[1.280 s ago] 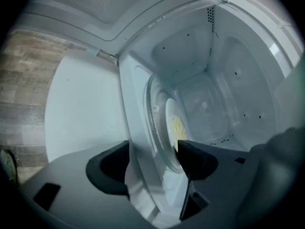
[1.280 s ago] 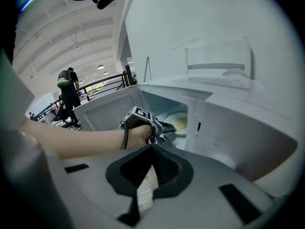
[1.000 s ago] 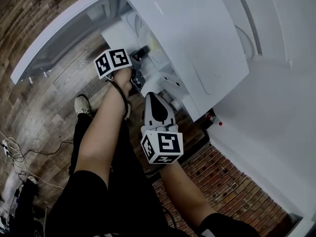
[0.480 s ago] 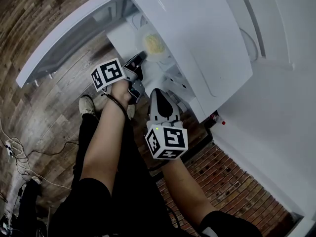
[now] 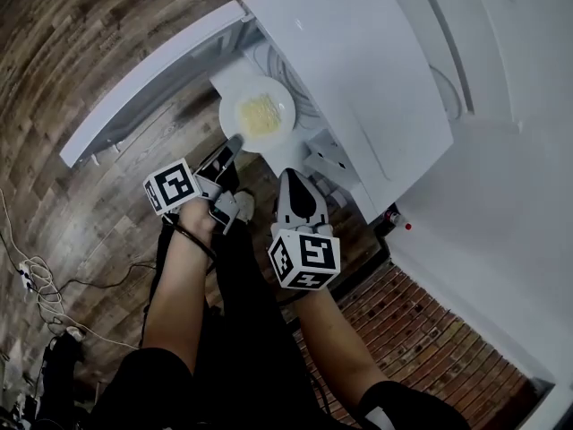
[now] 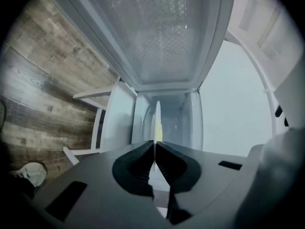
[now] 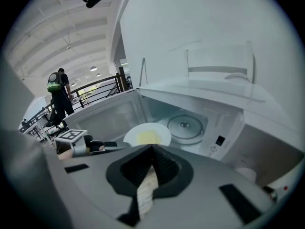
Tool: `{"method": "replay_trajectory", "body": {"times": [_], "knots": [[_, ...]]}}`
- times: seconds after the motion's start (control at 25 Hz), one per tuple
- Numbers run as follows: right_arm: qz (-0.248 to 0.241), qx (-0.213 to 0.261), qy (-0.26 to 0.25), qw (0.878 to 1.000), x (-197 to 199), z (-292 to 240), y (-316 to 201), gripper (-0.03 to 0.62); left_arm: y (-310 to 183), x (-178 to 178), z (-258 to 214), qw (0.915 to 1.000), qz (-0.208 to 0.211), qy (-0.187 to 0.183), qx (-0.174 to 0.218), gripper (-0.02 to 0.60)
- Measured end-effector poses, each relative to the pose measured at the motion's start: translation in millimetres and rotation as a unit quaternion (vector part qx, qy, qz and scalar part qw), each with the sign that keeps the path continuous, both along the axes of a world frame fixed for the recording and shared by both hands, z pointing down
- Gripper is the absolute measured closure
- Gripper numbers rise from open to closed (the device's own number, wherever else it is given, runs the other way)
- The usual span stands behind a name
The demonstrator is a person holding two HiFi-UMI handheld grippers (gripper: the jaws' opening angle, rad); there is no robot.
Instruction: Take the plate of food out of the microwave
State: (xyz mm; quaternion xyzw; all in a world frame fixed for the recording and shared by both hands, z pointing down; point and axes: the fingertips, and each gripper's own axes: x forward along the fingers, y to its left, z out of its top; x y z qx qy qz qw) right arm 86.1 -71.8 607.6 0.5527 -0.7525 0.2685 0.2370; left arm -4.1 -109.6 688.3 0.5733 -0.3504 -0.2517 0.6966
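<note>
Wood floor [image 5: 72, 61], white plate [image 5: 230, 116], yellow food [image 5: 260, 115]

A white counter [image 5: 501, 195] fills the right side. Left of it spreads a floor of weathered wood planks [image 5: 81, 70], and at its foot lies a patch of red brick paving [image 5: 421, 339]. Loose cables [image 5: 36, 280] trail over the planks, well apart from the counter. Beyond it a dark railing [image 7: 102, 78] runs under a pale ceiling [image 7: 52, 37] with small lit lamps.

The left gripper [image 5: 235, 141] has clamped the plate [image 5: 284, 106] (rim only) and drawn it out of the microwave [image 5: 358, 70].
</note>
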Motion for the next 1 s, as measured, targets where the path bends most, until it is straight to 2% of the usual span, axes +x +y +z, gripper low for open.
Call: {"method": "replay_trajectory", "body": {"times": [0.08,0.16,0.44,0.56,0.72,0.88,1.0], "knots": [[0.013,0.006,0.001,1.0,-5,-9,-1,0.581,12,-13,-16,0.9998,-0.003,0.019,-0.009,0.566],[0.029,0.013,0.002,1.0,-7,-23,-3,0.58,23,-22,-33,0.9996,0.003,0.023,-0.017,0.566],[0.078,0.062,-0.001,0.995,3,-132,-15,0.582,39,-42,-131,0.9992,0.022,0.01,-0.033,0.566],[0.087,0.095,0.0,0.992,7,-188,-25,0.581,35,-43,-190,0.999,0.039,-0.002,-0.02,0.566],[0.1,0.129,-0.004,0.987,12,-250,-32,0.581,21,-42,-271,0.9993,0.028,0.027,0.003,0.566],[0.11,0.155,-0.022,0.982,10,-306,-38,0.581,9,-38,-334,0.999,0.036,0.01,0.024,0.566],[0.127,0.184,-0.048,0.973,15,-349,-45,0.581,-3,-32,-375,0.9985,0.038,0.003,0.038,0.566]]}}
